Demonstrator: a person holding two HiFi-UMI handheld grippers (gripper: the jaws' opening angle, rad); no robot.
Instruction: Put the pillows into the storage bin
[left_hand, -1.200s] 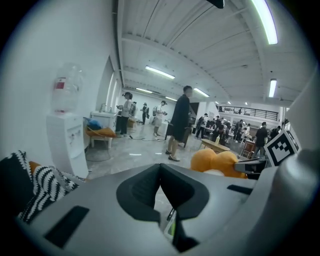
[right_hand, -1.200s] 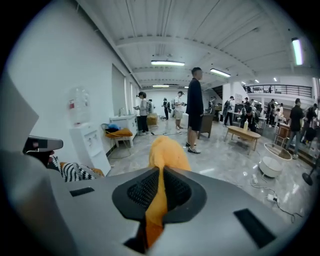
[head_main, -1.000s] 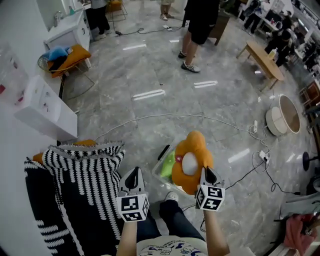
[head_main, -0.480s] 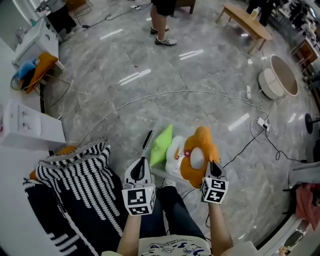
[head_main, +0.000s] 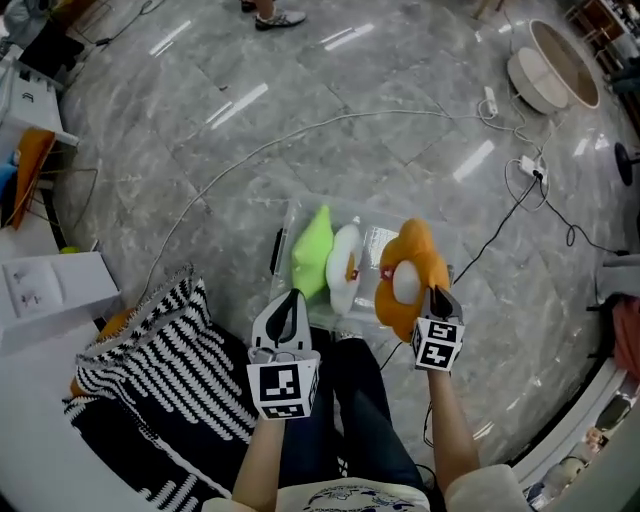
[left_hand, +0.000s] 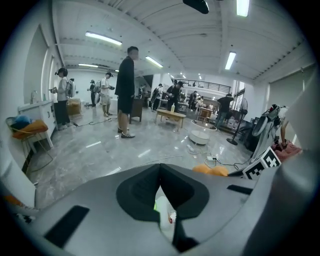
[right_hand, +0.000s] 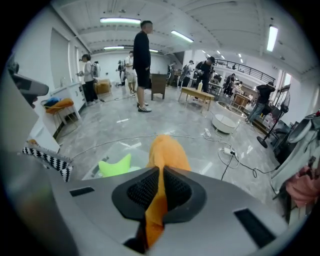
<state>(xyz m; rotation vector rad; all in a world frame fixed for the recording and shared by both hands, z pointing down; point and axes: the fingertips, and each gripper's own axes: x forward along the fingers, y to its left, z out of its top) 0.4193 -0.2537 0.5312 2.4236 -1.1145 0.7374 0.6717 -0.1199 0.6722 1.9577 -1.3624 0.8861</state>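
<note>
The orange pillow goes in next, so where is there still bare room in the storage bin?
Bare room shows toward the right of the storage bin, between the white pillow and the orange pillow held in the right gripper. The left part is crowded: the green pillow lies right beside the white one.

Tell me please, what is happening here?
A person works with a gripper in each hand. The right claw is shut on an orange flower-shaped plush pillow, held at the clear plastic storage bin on the floor. A lime-green pillow and a white round pillow already lie inside it. The left claw is shut and empty. A black-and-white striped cushion lies at the person's left.
</note>
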